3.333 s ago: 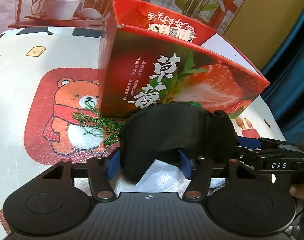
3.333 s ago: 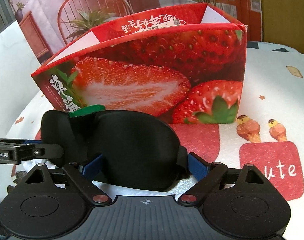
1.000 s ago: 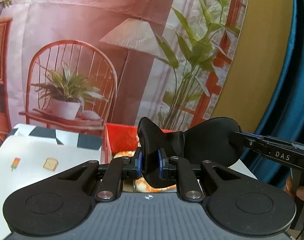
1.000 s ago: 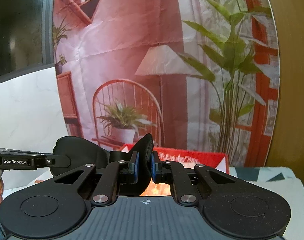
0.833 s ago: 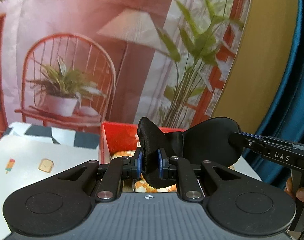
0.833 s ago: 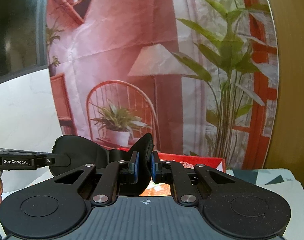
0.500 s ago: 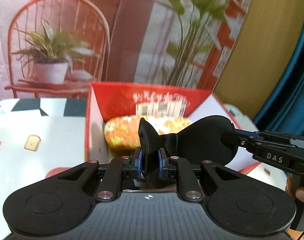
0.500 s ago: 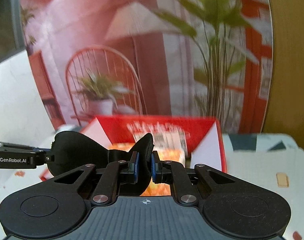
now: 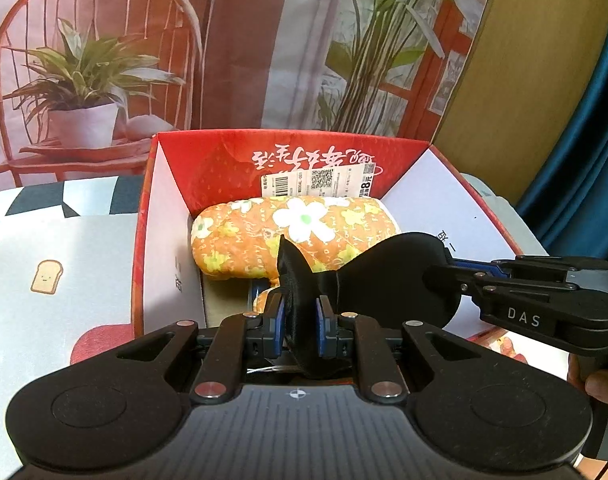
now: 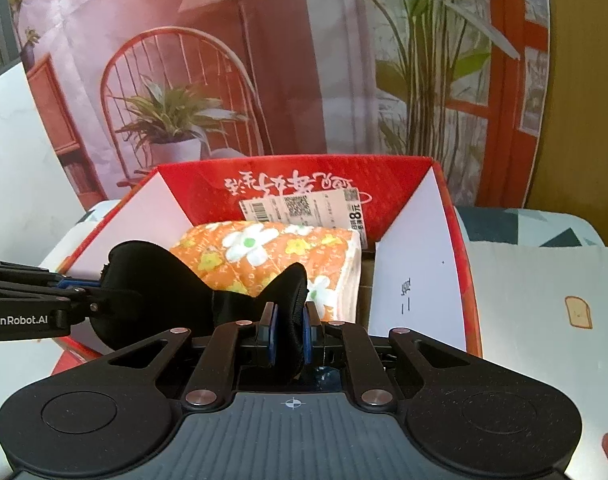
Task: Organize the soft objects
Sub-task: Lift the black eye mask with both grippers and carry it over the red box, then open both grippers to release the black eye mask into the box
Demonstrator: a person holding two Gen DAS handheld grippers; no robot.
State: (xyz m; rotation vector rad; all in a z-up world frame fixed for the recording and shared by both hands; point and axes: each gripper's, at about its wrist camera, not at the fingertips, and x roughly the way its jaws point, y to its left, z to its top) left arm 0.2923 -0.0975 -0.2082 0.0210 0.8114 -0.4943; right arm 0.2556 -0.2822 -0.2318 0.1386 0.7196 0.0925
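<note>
Already one soft thing lies in the red strawberry box [image 9: 165,184]: an orange flowered pad [image 9: 291,236] resting on the box floor against the far wall. Now the black eye mask [image 9: 388,276] hangs stretched over the open box, one end pinched in each tool. The left hand-held gripper [image 9: 299,310] is clamped tight on one padded end, and the right hand-held gripper [image 10: 289,326] is clamped on the other, both angled down toward the opening. By my reckoning the mask is nearly delivered; what remains is to lower it onto or beside the flowered pad and let go. Whether more soft things wait on the tabletop [image 10: 544,304], I cannot tell from here.

From the left side you see the right tool coming in sideways, marked DAS, with a bit of the person's hand [image 9: 596,380] behind it, and the toast print on the cloth to the left of the box. From the right side the left tool shows instead, marked GenRobot.AI, along with the pad's pale edge, which looks thick or folded, and the gap between the pad and the right-hand wall.
</note>
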